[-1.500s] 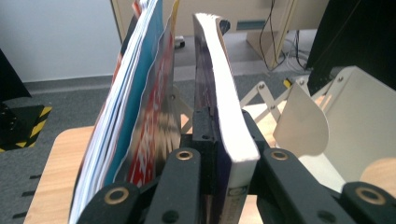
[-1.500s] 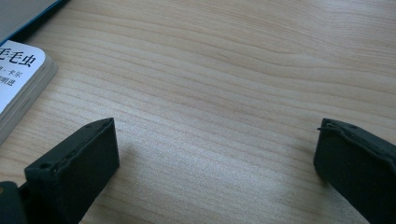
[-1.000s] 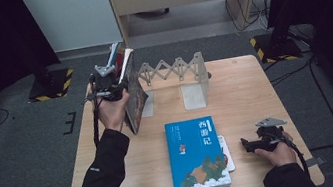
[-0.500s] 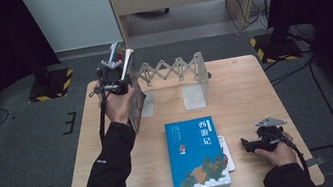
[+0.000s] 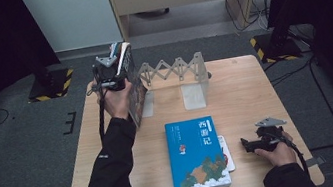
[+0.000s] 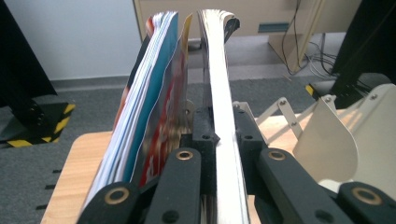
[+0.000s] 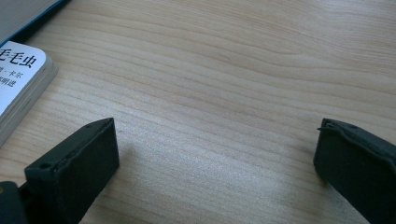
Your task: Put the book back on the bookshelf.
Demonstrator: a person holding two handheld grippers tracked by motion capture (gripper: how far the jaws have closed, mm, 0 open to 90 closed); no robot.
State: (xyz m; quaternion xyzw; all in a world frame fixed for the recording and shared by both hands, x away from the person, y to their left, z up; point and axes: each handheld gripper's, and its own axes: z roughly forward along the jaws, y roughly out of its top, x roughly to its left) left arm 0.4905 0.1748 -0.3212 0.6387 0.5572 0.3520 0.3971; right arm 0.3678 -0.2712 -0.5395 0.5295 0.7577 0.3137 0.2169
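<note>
Clamping a thin glossy book (image 6: pixel 223 93) between its jaws, which have just been closing on it, the left tool (image 5: pixel 112 74) holds it upright at the counter's (image 5: pixel 256 94) far left corner, just beside the other upright books (image 6: pixel 154 102) at the left end of the white accordion book rack (image 5: pixel 178 69). Nearer the person, the right tool (image 5: pixel 258 143) rests low over bare wood with its jaws apart and nothing between them, beside a small white book (image 7: pixel 18 79) tucked under the flat blue book (image 5: pixel 196 152).

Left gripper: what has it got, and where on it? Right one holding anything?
The left gripper is clamped on a thin book by its near edge, beside the other books. The right gripper is open over bare table.
</note>
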